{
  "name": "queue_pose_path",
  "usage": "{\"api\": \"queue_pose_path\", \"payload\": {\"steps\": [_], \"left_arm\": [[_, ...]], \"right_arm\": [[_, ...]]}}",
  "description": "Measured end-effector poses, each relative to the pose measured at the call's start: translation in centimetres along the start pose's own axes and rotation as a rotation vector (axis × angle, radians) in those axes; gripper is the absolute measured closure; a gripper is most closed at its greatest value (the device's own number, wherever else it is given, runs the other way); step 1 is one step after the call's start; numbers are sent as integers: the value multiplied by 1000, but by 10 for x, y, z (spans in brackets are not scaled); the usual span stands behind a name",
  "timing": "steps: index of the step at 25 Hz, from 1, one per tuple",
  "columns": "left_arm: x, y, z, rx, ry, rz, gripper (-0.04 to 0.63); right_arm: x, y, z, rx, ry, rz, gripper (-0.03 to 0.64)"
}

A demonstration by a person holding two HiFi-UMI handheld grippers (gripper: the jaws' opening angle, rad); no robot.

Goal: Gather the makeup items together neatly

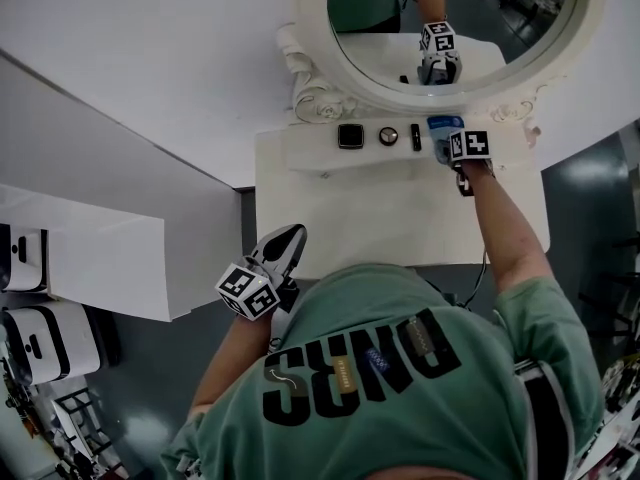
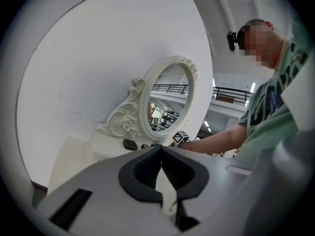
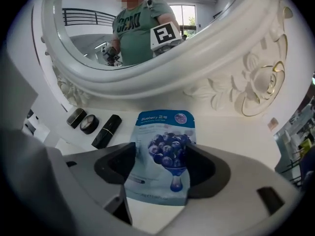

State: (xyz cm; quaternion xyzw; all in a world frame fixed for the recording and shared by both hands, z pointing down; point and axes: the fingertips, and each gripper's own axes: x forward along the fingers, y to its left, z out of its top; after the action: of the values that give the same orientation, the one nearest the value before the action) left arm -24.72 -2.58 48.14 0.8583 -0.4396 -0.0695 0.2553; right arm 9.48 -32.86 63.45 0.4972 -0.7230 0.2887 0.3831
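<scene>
My right gripper, jaws apart, straddles the sachet lying lengthwise toward the mirror; left gripper, shut, farther back.

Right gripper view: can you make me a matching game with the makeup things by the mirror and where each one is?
Things:
1 blue blueberry mask packet
2 black lipstick tube
3 round black pot
4 square black case

Places:
A far left end of the row
B between the open jaws of the right gripper
C next to the packet
D between the case and the tube

Pairs: 1-B, 2-C, 3-D, 4-A
</scene>
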Motion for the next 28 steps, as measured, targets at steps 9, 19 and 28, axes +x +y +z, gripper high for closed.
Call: {"api": "queue_pose_path", "payload": {"steps": [9,19,28], "left_arm": [[13,-3,4,13,5,-60,584],[65,-28,29,77,-27,-219,584],[115,-80,43,125,-39,-269,584]], "right_arm": [[-23,7,20,69,-126,62,296],[-168,36,24,-9,-416,232,324],[-274,49,-8,-133,-646,410,526]]}}
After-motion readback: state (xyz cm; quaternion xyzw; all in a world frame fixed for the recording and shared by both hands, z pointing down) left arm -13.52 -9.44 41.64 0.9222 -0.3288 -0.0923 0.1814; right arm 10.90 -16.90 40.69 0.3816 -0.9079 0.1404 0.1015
